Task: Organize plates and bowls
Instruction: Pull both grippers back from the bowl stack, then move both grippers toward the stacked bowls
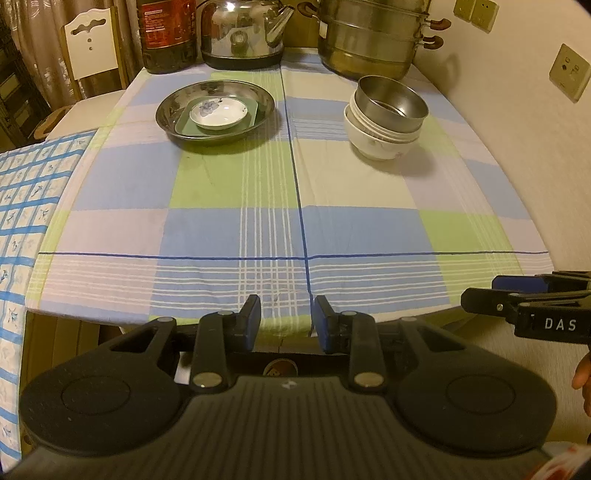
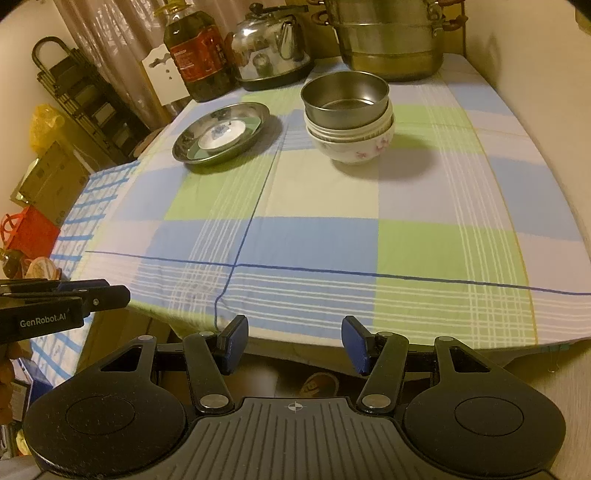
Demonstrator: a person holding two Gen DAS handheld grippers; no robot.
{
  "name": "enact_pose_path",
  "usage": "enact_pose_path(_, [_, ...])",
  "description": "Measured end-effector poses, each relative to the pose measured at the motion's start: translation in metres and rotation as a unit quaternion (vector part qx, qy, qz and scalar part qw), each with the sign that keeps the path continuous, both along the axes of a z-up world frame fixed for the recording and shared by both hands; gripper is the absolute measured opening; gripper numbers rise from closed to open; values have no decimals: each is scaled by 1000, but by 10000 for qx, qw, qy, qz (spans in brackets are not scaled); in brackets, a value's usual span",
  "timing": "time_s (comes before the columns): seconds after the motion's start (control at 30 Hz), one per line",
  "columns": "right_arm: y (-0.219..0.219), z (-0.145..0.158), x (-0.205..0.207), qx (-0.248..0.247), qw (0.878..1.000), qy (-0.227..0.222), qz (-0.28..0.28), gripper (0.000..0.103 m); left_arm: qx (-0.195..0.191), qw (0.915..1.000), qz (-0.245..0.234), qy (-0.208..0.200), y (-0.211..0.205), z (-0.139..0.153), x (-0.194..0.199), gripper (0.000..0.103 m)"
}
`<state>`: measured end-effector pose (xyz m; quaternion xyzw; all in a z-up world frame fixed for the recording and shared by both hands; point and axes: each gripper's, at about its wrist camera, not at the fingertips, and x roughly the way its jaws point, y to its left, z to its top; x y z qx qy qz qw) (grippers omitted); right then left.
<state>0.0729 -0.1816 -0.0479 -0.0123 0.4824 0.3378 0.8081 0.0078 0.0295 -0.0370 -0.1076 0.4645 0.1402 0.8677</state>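
A steel plate [image 1: 173, 110] [image 2: 192, 142] at the far left of the table holds a green square plate [image 1: 247, 116] and, on top, a small white saucer [image 1: 218, 112] [image 2: 221, 138] with a blue flower. To its right stands a stack of white floral bowls [image 1: 380, 142] [image 2: 351, 146] with a steel bowl [image 1: 391, 107] [image 2: 345, 99] nested on top. My left gripper [image 1: 286, 319] hovers open at the table's near edge, nothing between its fingers. My right gripper [image 2: 293, 341] is open too, also at the near edge, empty. Each gripper shows at the other view's side.
Along the table's back edge stand a dark oil bottle [image 1: 166, 33] [image 2: 199, 51], a steel kettle [image 1: 243, 33] [image 2: 269, 48] and a tiered steel steamer pot [image 1: 373, 37] [image 2: 391, 40]. A wall runs along the right. A checked cloth [image 1: 22, 206] hangs at the left.
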Motion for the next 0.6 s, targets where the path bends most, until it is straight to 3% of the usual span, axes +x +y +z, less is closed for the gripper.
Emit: enact_pose_path(0.6, [4,1,15,-53,9998,5,-199,56,-42,9997,-259,1,7,-2,26,28])
